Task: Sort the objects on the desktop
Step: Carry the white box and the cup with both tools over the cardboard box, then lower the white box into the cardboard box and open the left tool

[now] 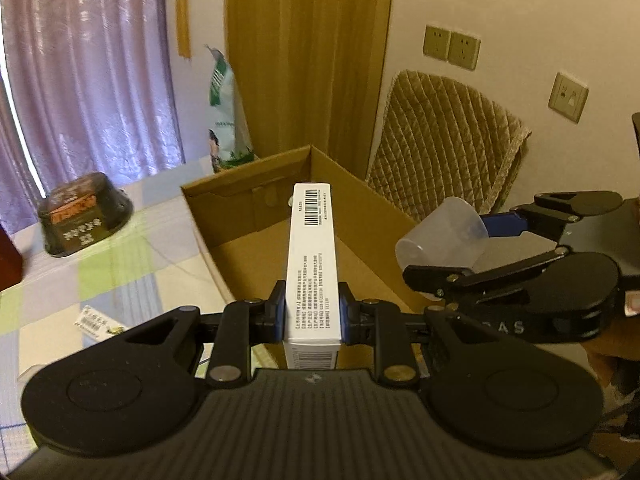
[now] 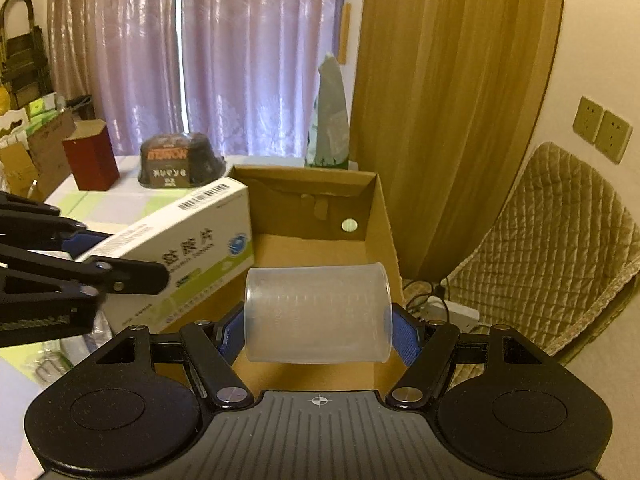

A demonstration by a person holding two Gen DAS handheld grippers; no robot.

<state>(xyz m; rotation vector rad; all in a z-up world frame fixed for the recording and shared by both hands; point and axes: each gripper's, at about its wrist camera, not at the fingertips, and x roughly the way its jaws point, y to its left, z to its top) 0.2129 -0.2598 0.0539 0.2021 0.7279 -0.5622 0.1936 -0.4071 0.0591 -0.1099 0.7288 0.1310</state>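
Note:
My left gripper (image 1: 312, 314) is shut on a long white medicine box (image 1: 314, 256), held edge-up over the open cardboard box (image 1: 240, 196). The same white box (image 2: 180, 248) shows green print in the right wrist view, at the left beside the left gripper's fingers (image 2: 120, 276). My right gripper (image 2: 318, 330) is shut on a translucent plastic cup (image 2: 318, 312) lying sideways, above the cardboard box (image 2: 382, 216). In the left wrist view that cup (image 1: 442, 236) hangs at the right, over the carton's right wall. A small round white item (image 2: 349, 225) lies on the carton's floor.
A dark upside-down bowl container (image 1: 86, 214) stands on the checked tablecloth (image 1: 120, 264) at the left, with a small packet (image 1: 98, 322) nearer. A green-white bag (image 1: 226, 120) leans behind the carton. A dark red box (image 2: 90, 158) stands far left. A quilted chair back (image 2: 560, 248) is at the right.

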